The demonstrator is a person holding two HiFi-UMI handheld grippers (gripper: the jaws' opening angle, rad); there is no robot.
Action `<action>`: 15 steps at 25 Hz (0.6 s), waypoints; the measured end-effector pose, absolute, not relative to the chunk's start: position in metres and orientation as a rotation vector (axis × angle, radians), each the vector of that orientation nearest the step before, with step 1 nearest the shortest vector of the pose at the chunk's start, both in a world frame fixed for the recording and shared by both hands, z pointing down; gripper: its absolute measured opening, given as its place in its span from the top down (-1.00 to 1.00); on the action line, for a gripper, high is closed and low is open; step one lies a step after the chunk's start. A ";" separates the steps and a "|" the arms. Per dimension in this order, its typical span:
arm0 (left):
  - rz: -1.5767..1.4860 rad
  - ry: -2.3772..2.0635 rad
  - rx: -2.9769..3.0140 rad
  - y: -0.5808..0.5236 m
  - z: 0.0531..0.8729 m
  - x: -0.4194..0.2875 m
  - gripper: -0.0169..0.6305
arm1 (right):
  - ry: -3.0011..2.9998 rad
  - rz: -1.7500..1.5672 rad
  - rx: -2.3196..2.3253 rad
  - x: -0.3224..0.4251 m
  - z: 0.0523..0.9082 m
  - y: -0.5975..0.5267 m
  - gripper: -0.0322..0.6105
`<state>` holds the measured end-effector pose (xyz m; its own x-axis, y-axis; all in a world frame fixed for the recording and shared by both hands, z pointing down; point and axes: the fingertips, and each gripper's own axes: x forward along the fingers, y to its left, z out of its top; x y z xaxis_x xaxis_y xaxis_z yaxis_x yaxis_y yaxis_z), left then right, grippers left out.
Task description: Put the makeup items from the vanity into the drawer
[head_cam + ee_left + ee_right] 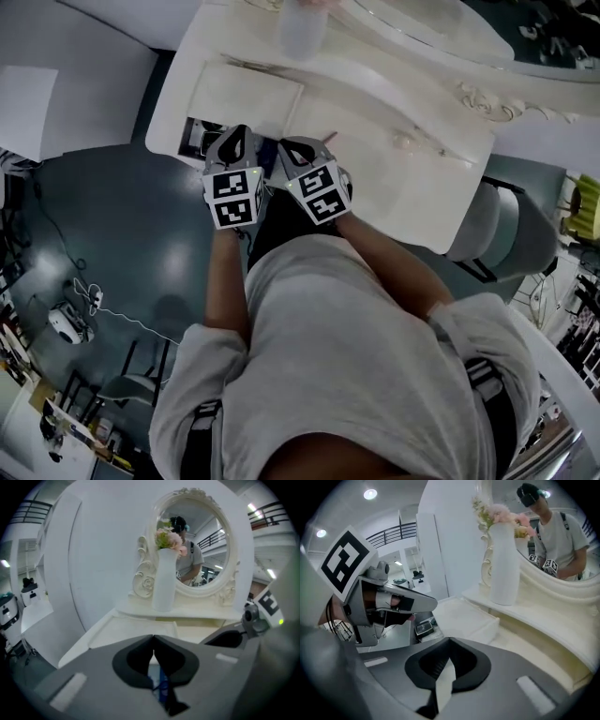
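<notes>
- My left tool (153,638) is fully closed, gripping nothing.
- My right tool (448,642) is closed too, empty.
- A dark makeup item (423,628) lies in the open drawer (192,142), below the bench (375,122).

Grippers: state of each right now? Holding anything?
Left gripper: closed, tips touching, nothing visibly held.
Right gripper: closed, tips touching, nothing visibly held.

Vase (164,585) before mirror (212,536), on vanity (105,634)
</notes>
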<state>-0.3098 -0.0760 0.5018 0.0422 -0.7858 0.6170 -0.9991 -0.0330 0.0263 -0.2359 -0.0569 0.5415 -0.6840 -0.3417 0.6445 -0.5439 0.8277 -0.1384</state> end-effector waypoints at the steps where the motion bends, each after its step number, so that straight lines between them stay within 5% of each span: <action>1: 0.619 -1.754 1.898 -0.078 0.502 -0.295 0.94 | -2.378 0.435 0.664 -0.224 0.543 -0.059 0.90; 15: 0.763 -1.495 2.115 -0.088 0.510 -0.155 0.94 | -2.329 0.522 0.903 -0.096 0.542 -0.068 0.90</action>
<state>-0.1555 -0.0879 0.5095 0.2642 -0.7051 0.6581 -0.9466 -0.3204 0.0368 -0.0958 -0.0675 0.5418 -0.6021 -0.4778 0.6397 -0.7052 0.6940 -0.1454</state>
